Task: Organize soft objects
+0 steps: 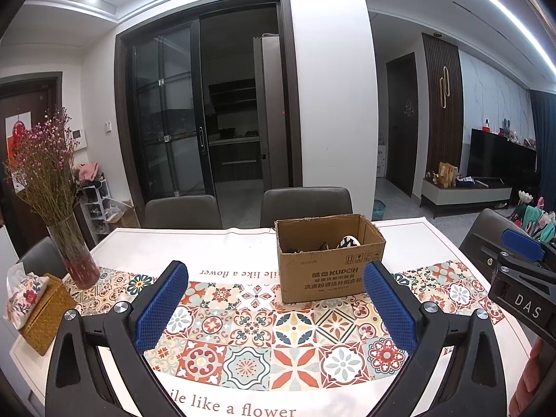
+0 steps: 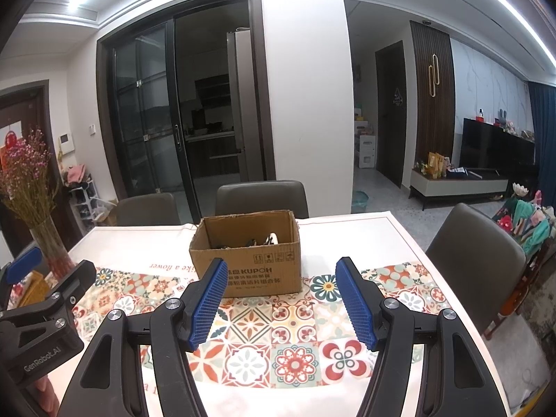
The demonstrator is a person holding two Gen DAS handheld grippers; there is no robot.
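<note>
An open cardboard box (image 1: 330,260) (image 2: 248,260) stands on the patterned tablecloth at the middle of the table. Dark soft items and a black-and-white one (image 1: 347,242) (image 2: 270,239) lie inside it, mostly hidden by the front wall. My left gripper (image 1: 276,272) hovers in front of the box, jaws wide apart with nothing between them. My right gripper (image 2: 281,269) also hangs before the box, open and empty. Each gripper shows at the edge of the other's view: the right gripper's body (image 1: 521,278) and the left gripper's body (image 2: 45,309).
A glass vase of dried pink flowers (image 1: 74,257) (image 2: 48,243) and a woven tissue box (image 1: 45,309) stand at the table's left. Grey chairs (image 1: 305,201) (image 2: 260,196) line the far side, another chair (image 2: 479,260) the right. Bare tablecloth (image 2: 295,340) lies under both grippers.
</note>
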